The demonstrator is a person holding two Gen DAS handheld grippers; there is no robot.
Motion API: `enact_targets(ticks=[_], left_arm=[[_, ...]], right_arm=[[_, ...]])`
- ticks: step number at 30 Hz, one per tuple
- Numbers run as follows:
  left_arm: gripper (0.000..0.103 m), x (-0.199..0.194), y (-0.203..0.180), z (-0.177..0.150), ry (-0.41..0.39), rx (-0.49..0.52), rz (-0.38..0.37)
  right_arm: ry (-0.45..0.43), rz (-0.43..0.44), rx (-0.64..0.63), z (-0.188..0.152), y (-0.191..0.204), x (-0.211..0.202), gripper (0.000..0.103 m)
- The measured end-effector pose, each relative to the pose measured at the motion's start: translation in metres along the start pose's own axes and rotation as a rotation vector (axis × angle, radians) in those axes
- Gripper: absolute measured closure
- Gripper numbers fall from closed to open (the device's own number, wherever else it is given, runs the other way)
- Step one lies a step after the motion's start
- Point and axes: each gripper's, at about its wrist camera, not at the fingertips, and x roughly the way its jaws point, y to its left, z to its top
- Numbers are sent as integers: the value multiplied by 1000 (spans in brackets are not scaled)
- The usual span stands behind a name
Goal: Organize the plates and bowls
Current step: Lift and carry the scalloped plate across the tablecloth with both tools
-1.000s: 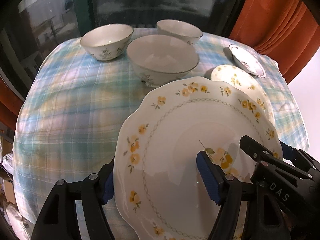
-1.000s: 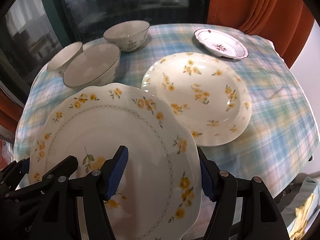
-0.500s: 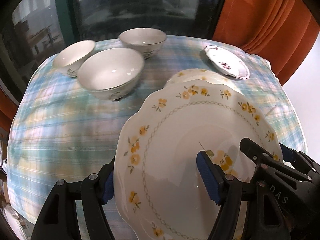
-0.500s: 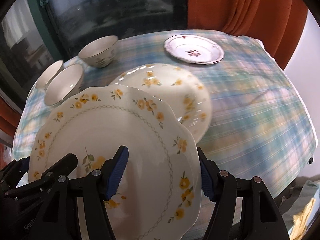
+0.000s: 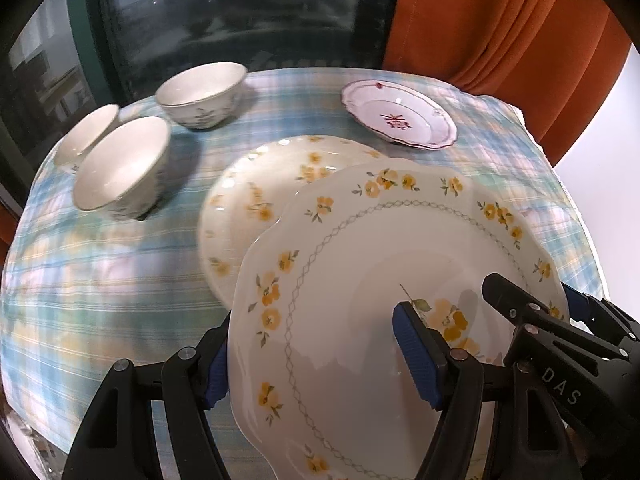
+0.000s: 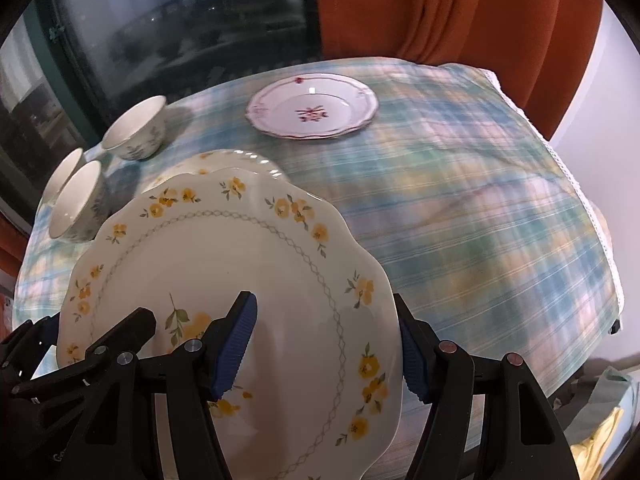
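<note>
A large scalloped plate with yellow flowers (image 5: 380, 248) (image 6: 224, 264) hangs tilted above the table between both grippers. My left gripper (image 5: 316, 344) is shut on its left rim, one blue pad on the face and one behind the edge. On the right rim my right gripper (image 6: 324, 320) is shut the same way. The held plate partly covers a second yellow-flowered plate (image 5: 264, 192) (image 6: 240, 158) lying on the cloth. Farther back lies a small plate with pink trim (image 5: 398, 118) (image 6: 312, 110). Three white bowls (image 5: 200, 94) (image 5: 120, 164) (image 5: 86, 132) stand at the left.
A blue and green plaid tablecloth (image 5: 100, 272) (image 6: 460, 220) covers the round table, with a lace edge at the right. Behind it are a dark window and an orange curtain (image 5: 500, 20). Crumpled cloth lies below the table's right edge (image 6: 600, 432).
Both grippers carried the big plate to the right across the table. It now hangs over the other flowered plate, and the bowls have slid to the left of both views.
</note>
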Motion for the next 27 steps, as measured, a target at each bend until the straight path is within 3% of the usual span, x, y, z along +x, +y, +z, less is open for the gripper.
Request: enact_targets(ticks=[15, 27], left_arm=[[31, 44, -83, -3, 55, -83, -19], [31, 71, -121, -5, 120, -99, -31]], right_arm=[[44, -22, -77, 16, -95, 28, 33], [101, -40, -86, 18, -142, 47, 33]])
